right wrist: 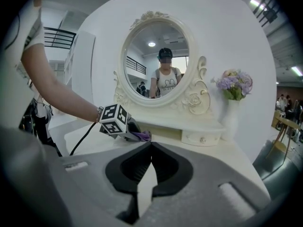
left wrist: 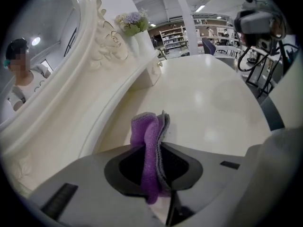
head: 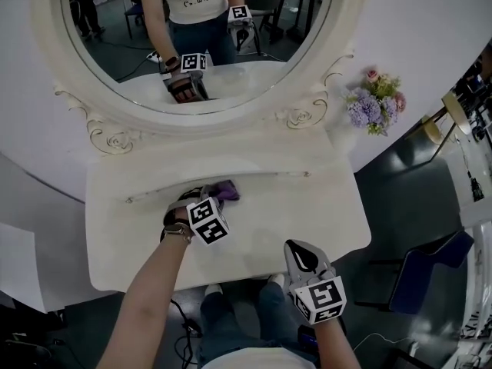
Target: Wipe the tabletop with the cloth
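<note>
The right gripper (head: 303, 254) is nearest, held at the front edge of the tabletop (head: 307, 206) above the person's knees. Its own view shows its jaws closed tip to tip with nothing between them (right wrist: 150, 146). The head view cannot show that, since it sees only the back of the gripper.

Farther in, the left gripper (head: 211, 197) reaches to the back of the tabletop, just short of the ledge under the oval mirror (head: 192, 60). From above, only a purple corner of the cloth (head: 228, 190) pokes out. The left gripper view shows the jaws (left wrist: 158, 148) clamped on the folded cloth (left wrist: 149, 131), purple with a grey side, its end standing proud of the tips. Whether it presses the surface I cannot tell.

Only the right gripper view shows the small drawer (right wrist: 201, 137) beneath the mirror and the vase (right wrist: 231, 119) holding the flowers (right wrist: 235, 85).
</note>
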A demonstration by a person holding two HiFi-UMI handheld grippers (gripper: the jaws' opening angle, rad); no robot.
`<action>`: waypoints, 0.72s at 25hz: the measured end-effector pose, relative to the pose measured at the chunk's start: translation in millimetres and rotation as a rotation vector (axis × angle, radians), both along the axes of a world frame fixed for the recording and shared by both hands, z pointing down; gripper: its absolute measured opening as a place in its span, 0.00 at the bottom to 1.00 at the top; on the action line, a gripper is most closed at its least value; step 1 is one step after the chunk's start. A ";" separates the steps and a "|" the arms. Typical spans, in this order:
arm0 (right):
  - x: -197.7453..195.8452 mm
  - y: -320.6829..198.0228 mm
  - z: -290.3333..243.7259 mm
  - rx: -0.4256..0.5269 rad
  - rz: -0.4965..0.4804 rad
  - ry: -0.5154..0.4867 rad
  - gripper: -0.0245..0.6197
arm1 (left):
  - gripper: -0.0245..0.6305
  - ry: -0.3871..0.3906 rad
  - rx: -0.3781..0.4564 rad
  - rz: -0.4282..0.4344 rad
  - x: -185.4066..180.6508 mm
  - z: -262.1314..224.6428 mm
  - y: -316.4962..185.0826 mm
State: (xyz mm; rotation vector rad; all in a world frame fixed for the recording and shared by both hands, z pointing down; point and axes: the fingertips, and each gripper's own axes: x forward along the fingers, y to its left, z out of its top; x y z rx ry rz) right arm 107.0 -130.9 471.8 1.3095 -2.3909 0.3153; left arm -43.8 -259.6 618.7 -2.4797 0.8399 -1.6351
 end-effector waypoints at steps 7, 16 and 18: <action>-7.0 4.2 -5.9 0.019 0.023 -0.012 0.04 | 0.15 0.091 -0.268 0.071 27.1 -8.7 71.4; -12.9 19.9 -15.4 0.043 0.065 -0.028 0.04 | 0.15 0.241 -0.541 0.120 55.9 -20.7 178.0; -14.3 23.1 -17.1 0.047 0.074 -0.033 0.04 | 0.15 0.284 -0.601 0.123 62.0 -23.6 200.1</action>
